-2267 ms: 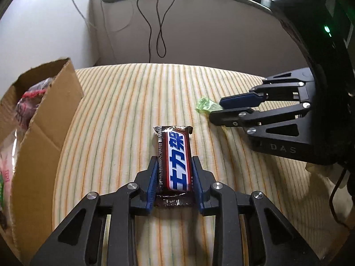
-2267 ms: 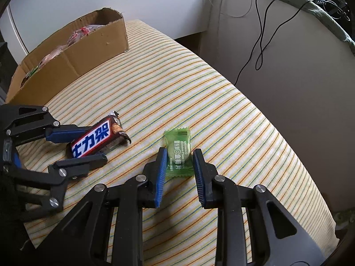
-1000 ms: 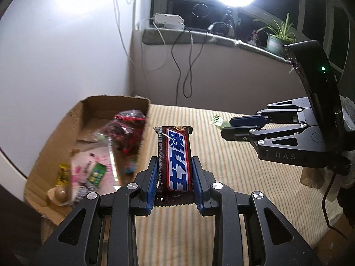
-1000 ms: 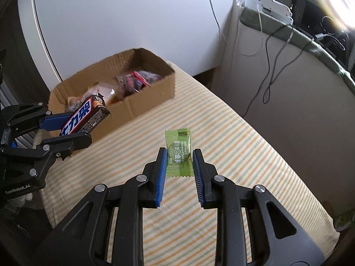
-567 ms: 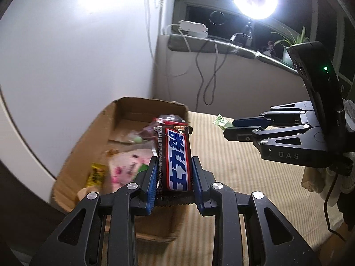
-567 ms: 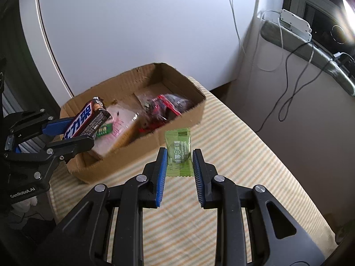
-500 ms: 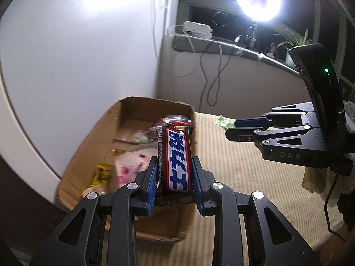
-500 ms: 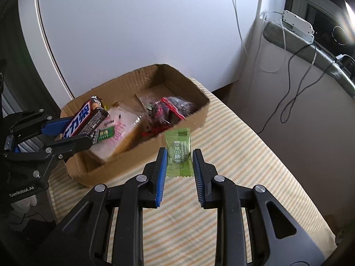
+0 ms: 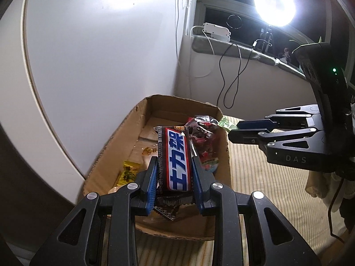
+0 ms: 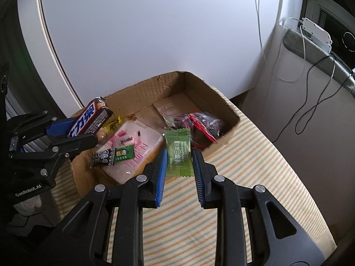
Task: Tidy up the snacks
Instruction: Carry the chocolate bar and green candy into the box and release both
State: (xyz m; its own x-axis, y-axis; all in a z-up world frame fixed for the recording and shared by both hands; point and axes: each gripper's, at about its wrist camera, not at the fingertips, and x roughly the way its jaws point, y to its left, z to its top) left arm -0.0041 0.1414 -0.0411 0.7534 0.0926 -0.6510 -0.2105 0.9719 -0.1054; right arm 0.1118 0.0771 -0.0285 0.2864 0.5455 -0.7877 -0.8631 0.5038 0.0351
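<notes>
My left gripper [image 9: 175, 173] is shut on a brown, red and blue chocolate bar [image 9: 176, 161] and holds it above the open cardboard box [image 9: 142, 119]. It also shows in the right wrist view [image 10: 73, 133], over the box's near left corner. My right gripper [image 10: 178, 164] is shut on a green candy packet [image 10: 178, 153] and holds it above the box's near wall [image 10: 224, 141]. In the left wrist view the right gripper [image 9: 235, 130] sits beside the box's right wall with the packet's tip [image 9: 226, 123] showing.
The box holds several snacks: a pink packet [image 10: 135, 141], a red and dark bag [image 10: 199, 122], a yellow packet [image 9: 128, 171], small dark and green candies [image 10: 113, 155]. It sits on a striped surface [image 10: 255, 155] by a white wall. Cables hang at right.
Both grippers have lifted their snacks off the striped surface and carried them left to the box. In the last half second both moved closer over the box.
</notes>
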